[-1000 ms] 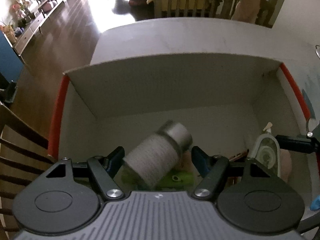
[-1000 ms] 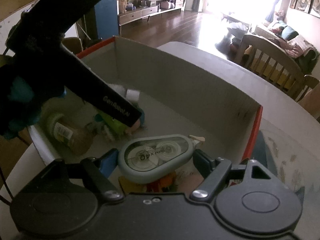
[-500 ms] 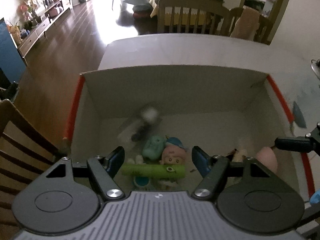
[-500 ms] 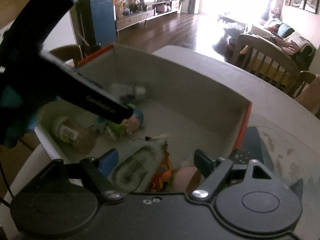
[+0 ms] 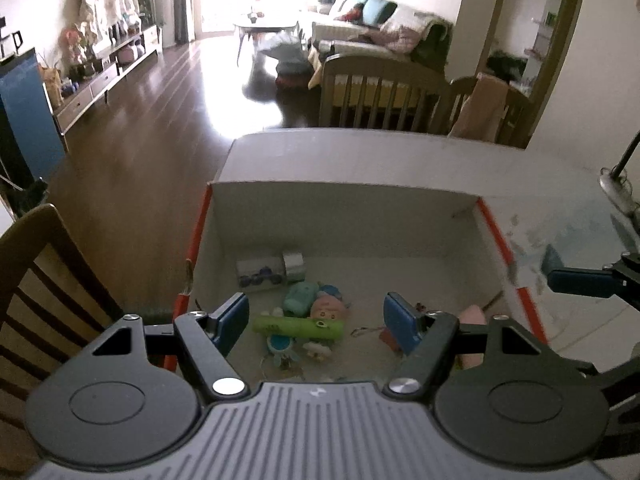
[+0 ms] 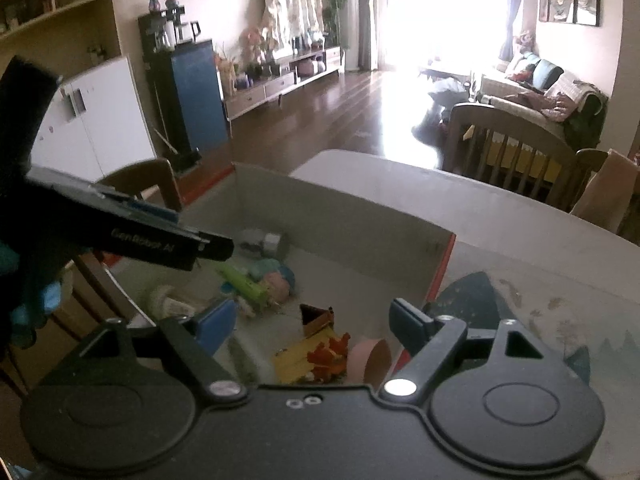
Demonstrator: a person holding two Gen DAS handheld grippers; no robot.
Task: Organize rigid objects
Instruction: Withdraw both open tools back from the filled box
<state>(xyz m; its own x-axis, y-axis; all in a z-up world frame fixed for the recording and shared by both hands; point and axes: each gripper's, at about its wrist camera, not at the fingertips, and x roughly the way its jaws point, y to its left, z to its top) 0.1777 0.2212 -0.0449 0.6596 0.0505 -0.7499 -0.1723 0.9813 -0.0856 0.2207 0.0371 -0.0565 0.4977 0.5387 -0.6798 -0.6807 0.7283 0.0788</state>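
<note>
An open cardboard box [image 5: 344, 216] with orange-red edges stands on the table. A grey cylinder with a silver cap [image 5: 270, 273] lies on its side in the far left corner, also in the right wrist view [image 6: 262, 242]. Nearer lie a green tube [image 5: 298, 327], a pink doll head [image 5: 328, 308], a pink cup [image 6: 370, 360] and a yellow-orange item [image 6: 316, 356]. My left gripper [image 5: 316, 312] hangs open above the box with nothing between its fingers. My right gripper [image 6: 312, 316] is open and empty too, over the box's near right part.
The box sits on a pale table [image 5: 400, 156] whose left edge drops to dark wood floor. A wooden chair [image 5: 40, 280] stands close at the left, more chairs [image 5: 380, 96] beyond the far edge. A lamp base [image 5: 616, 188] and a dark printed mat [image 6: 472, 296] lie right of the box.
The cylinder left my left gripper and now lies in the box's far corner. The tape dispenser dropped out of my right gripper into the box. Both grippers rose and tilted up.
</note>
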